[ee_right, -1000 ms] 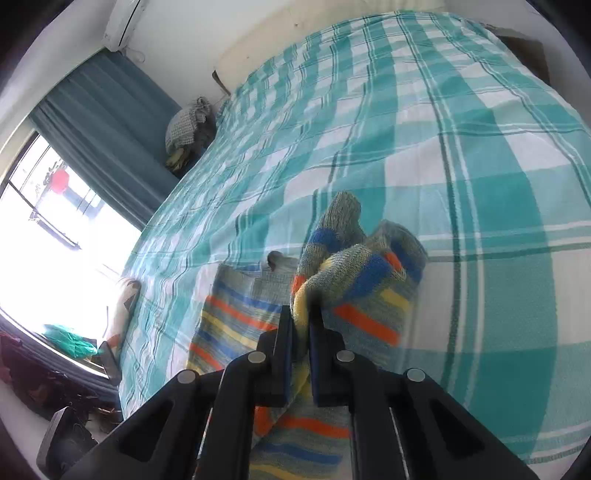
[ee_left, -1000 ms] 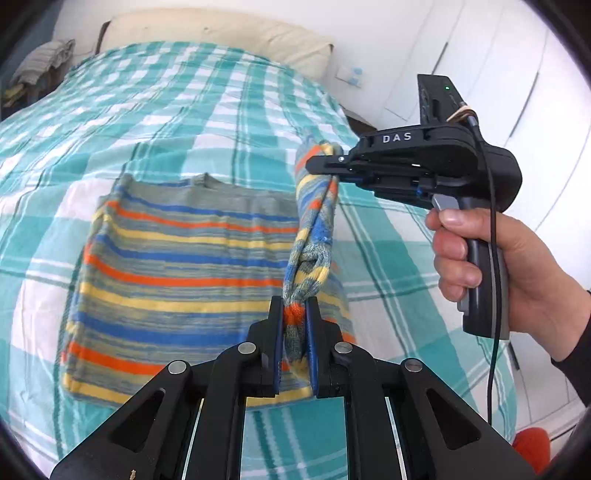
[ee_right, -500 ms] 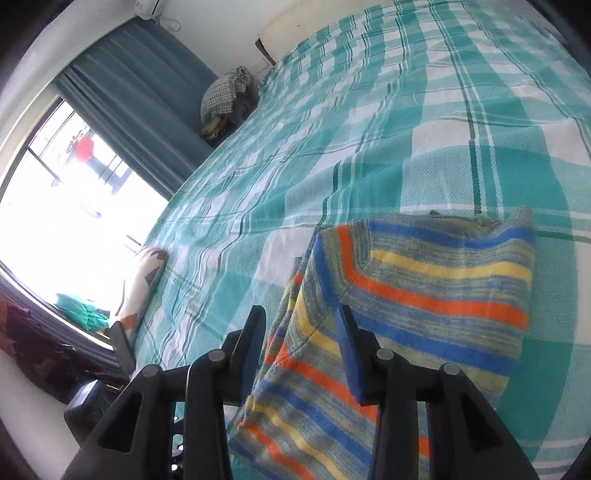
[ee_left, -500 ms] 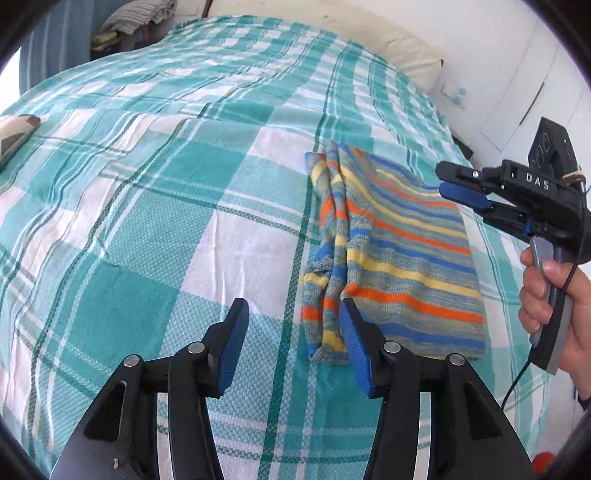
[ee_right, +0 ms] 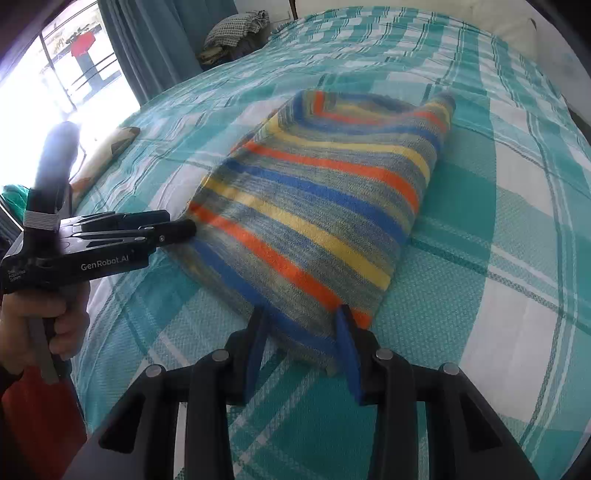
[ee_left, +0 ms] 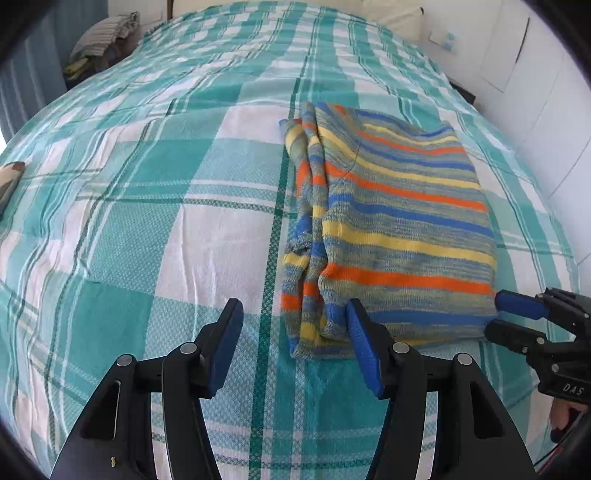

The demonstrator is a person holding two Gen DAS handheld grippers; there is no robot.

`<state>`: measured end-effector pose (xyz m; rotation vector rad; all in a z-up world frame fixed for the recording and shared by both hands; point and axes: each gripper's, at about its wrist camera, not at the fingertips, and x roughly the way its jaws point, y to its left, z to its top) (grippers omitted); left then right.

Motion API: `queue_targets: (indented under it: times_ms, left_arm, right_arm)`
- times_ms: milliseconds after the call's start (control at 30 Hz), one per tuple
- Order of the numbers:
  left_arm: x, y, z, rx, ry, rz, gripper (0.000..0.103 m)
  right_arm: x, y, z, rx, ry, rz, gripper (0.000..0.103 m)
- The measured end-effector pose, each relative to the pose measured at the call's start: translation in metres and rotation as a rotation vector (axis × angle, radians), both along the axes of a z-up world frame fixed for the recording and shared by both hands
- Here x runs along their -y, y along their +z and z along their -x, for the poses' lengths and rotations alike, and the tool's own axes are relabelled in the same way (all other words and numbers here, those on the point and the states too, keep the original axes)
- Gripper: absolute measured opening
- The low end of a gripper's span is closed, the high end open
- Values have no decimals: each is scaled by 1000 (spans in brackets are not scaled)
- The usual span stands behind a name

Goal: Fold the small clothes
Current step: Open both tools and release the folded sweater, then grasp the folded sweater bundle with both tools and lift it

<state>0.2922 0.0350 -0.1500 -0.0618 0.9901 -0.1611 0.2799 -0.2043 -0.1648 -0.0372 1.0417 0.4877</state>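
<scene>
A small striped knit sweater [ee_left: 399, 221], blue, yellow, orange and grey, lies folded flat on the teal plaid bed; it also shows in the right wrist view [ee_right: 325, 206]. My left gripper [ee_left: 295, 332] is open and empty at the sweater's near left corner, where the folded sleeve lies bunched. My right gripper [ee_right: 301, 334] is open and empty, its jaws on either side of the sweater's near edge. It also shows in the left wrist view [ee_left: 506, 317], at the sweater's right corner. The left gripper shows in the right wrist view [ee_right: 184, 227] at the sweater's left edge.
The teal plaid bedspread [ee_left: 147, 221] covers the whole bed. A pillow [ee_left: 391, 18] lies at the head. A pile of clothes [ee_right: 232, 33] sits beyond the bed by the blue curtain [ee_right: 155, 48]. A patterned object [ee_right: 110, 147] lies at the bed's window-side edge.
Both grippers let go of the sleeve they were holding up; it now lies folded along the sweater's left side. Both grippers opened and pulled back to the sweater's near edge.
</scene>
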Motion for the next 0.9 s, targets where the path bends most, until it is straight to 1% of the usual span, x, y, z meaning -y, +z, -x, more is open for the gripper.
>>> queue_targets:
  times_ms: [33, 67, 100, 133, 167, 200, 233, 300, 333, 400, 467, 500, 533, 567, 600, 633, 700, 800, 900]
  left_arm:
    - [-6, 9, 0, 26, 15, 20, 82]
    - [-11, 17, -4, 46, 30, 46, 87]
    - [-15, 22, -13, 59, 41, 78, 93]
    - [-17, 25, -25, 57, 43, 111, 96]
    - [-18, 25, -40, 37, 38, 136, 96]
    - [-16, 21, -56, 9, 29, 153, 97]
    - [-12, 14, -74, -23, 20, 155, 97]
    - [-6, -3, -101, -78, 26, 129, 97]
    - [-2, -13, -112, -104, 23, 123, 97]
    - [7, -27, -123, -141, 11, 101, 96]
    - [20, -31, -123, -125, -16, 81, 94]
    - [28, -31, -122, -122, -43, 87, 69]
    - [37, -32, -120, -135, -90, 117, 20]
    - [44, -31, -119, -152, -106, 126, 19]
    - [48, -26, -116, -127, -95, 87, 17]
    - [51, -19, -112, -105, -101, 71, 17]
    - [49, 0, -104, -66, -100, 92, 16]
    - [42, 44, -88, 14, -109, 131, 16]
    - [37, 89, -72, 88, -131, 151, 16]
  right_arm:
    - [6, 9, 1, 3, -14, -37, 51]
    - [13, 18, 0, 24, -29, -76, 56]
    - [20, 29, -2, 60, -52, -104, 65]
    - [27, 38, -7, 90, -84, -118, 72]
    - [34, 44, -15, 102, -119, -131, 74]
    - [42, 46, -25, 91, -155, -154, 75]
    - [50, 45, -37, 70, -194, -187, 75]
    - [66, 38, -62, 33, -278, -253, 75]
    - [71, 32, -74, 12, -314, -278, 75]
    - [72, 15, -100, -59, -349, -354, 75]
    - [61, -10, -119, -153, -335, -426, 73]
    - [50, -22, -124, -197, -305, -444, 57]
    - [33, -27, -124, -198, -275, -401, 47]
    - [16, -24, -120, -147, -250, -307, 44]
    - [3, -18, -117, -104, -222, -238, 33]
    - [-5, -12, -114, -83, -206, -205, 29]
    - [-10, 7, -107, -26, -203, -160, 27]
    - [-16, 49, -96, 73, -162, -142, 26]
    - [-17, 94, -84, 142, -128, -182, 26]
